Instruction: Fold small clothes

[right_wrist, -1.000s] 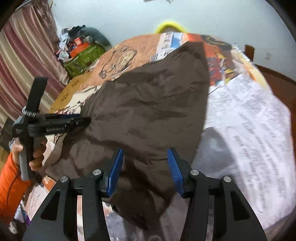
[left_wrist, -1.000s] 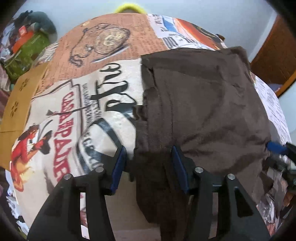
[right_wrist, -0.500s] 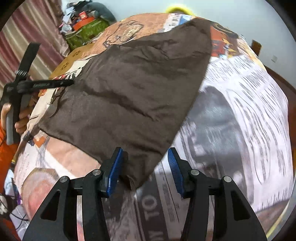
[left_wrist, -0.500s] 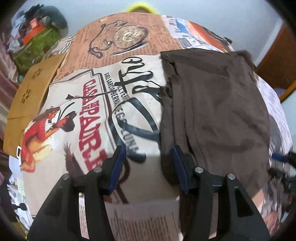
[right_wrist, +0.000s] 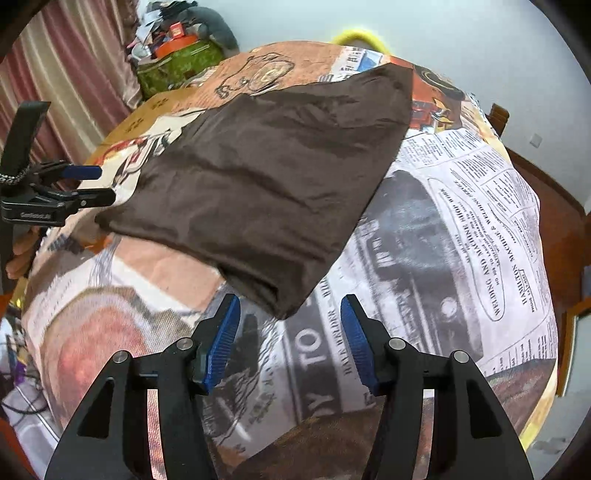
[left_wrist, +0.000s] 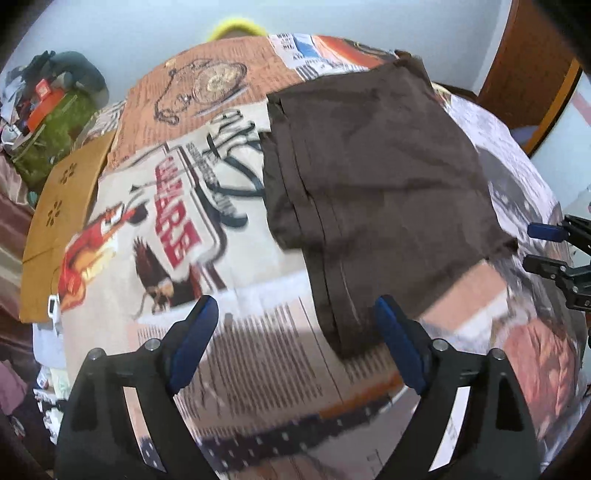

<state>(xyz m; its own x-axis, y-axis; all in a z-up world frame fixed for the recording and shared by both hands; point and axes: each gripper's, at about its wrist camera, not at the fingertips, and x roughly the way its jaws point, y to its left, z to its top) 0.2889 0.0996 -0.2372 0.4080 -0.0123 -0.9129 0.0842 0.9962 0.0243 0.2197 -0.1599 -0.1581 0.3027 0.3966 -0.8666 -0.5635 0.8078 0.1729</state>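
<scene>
A brown garment (left_wrist: 373,173) lies folded flat on the newspaper-print tablecloth (left_wrist: 177,221); it also shows in the right wrist view (right_wrist: 273,184). My left gripper (left_wrist: 295,339) is open and empty, just short of the garment's near corner. My right gripper (right_wrist: 290,339) is open and empty, just short of the garment's other near corner. Each gripper shows in the other's view, the right one (left_wrist: 543,247) at the right edge, the left one (right_wrist: 88,186) at the left, both beside the cloth and open.
A green bag with clutter (right_wrist: 177,62) sits beyond the table's far left. A curtain (right_wrist: 62,92) hangs at the left. A yellow object (left_wrist: 236,27) is behind the far edge. A wooden door (left_wrist: 528,66) stands at the right.
Both grippers have pulled back from the garment toward the near table edge and opened wider. The garment has been let go and now lies flat on the table.
</scene>
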